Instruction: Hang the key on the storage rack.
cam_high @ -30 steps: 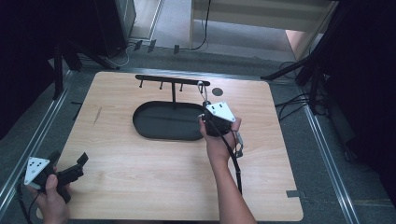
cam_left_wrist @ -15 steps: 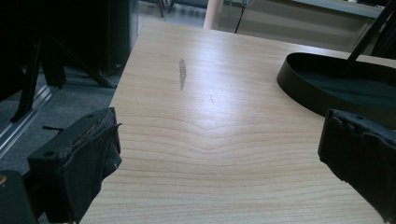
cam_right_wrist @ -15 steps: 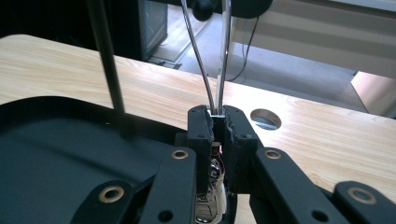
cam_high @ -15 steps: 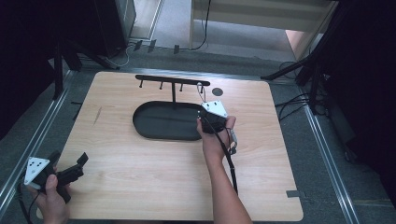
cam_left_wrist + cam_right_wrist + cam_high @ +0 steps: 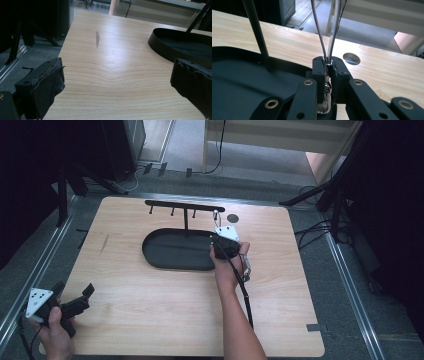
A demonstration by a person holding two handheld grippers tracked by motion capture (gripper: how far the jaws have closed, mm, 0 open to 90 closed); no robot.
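Wooden bench (image 5: 150,310) on a grey floor. We log a black oval tray (image 5: 170,251) with a hook rack (image 5: 185,206) rising from it. Right tool (image 5: 329,65), over the tray's right end, is clamped on a silver chain (image 5: 329,30) that runs up from it. Left tool (image 5: 117,82), jaws wide apart and holding nothing, sits over the bench's near left corner.
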